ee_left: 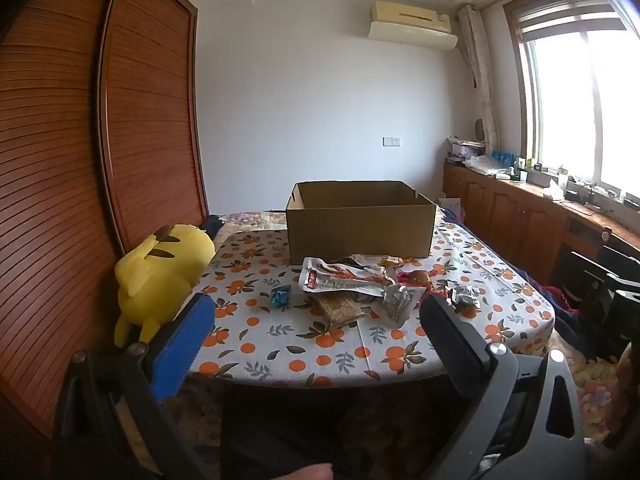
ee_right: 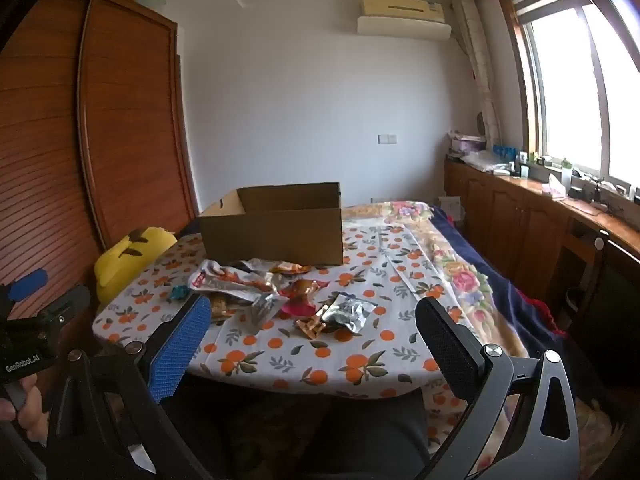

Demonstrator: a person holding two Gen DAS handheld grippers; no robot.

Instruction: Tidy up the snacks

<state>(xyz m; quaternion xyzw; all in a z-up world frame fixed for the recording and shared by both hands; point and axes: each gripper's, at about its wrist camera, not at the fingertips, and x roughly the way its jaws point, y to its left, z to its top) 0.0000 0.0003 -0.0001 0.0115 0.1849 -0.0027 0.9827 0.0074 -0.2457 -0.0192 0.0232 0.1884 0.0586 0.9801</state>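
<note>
— Cardboard, plain brown: the open-topped cardboard box [ee_left: 362, 226] stands on the orange-printed tablecloth [ee_left: 280, 344], with nothing visible inside from this angle.

— And the snacks?

— Heaped just in front of the box. A long white and red snack packet [ee_left: 344, 278] lies on top, a clear bag of brown grains [ee_left: 340, 308] under its near edge, a crumpled silver foil pouch [ee_right: 348, 312] off to the right, and a small teal wrapped sweet [ee_left: 280, 295] apart on the left.

— The claws?

— Left gripper [ee_left: 316, 320] and right gripper [ee_right: 312, 320] both hang spread wide at the near table edge, holding nothing, clear of every packet.

— Anything else?

— A yellow plush toy [ee_left: 160, 276] at the table's left edge, beside the slatted wooden wardrobe [ee_left: 80, 160].
</note>
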